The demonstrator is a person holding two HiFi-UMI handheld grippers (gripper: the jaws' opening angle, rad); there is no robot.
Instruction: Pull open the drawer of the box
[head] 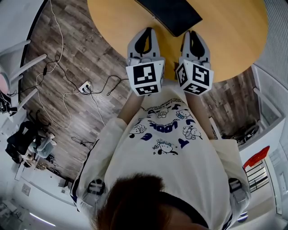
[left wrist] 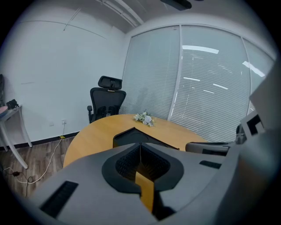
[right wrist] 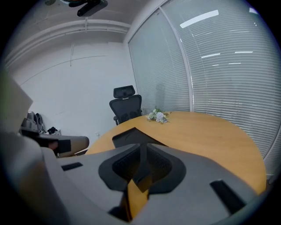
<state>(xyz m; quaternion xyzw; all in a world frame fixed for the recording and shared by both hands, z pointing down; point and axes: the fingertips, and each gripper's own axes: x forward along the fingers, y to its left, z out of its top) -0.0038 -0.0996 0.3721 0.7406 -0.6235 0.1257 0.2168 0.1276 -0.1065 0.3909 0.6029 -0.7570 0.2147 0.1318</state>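
A flat black box (head: pixel 168 13) lies on the round wooden table (head: pixel 112 22), at the far side of my grippers. No drawer front can be made out from here. My left gripper (head: pixel 146 32) and right gripper (head: pixel 193 35) hover side by side over the table's near edge, both aimed at the box and short of it. In the left gripper view the jaws (left wrist: pixel 140 147) are shut with nothing between them, and the box (left wrist: pixel 131 136) sits just beyond. The right gripper (right wrist: pixel 143 147) is likewise shut and empty, with the box (right wrist: pixel 131 135) ahead.
A small bunch of flowers (left wrist: pixel 144 117) rests on the table beyond the box. A black office chair (left wrist: pixel 106 99) stands at the table's far side. Cables and a power strip (head: pixel 85 86) lie on the wooden floor to the left. Window blinds line the right.
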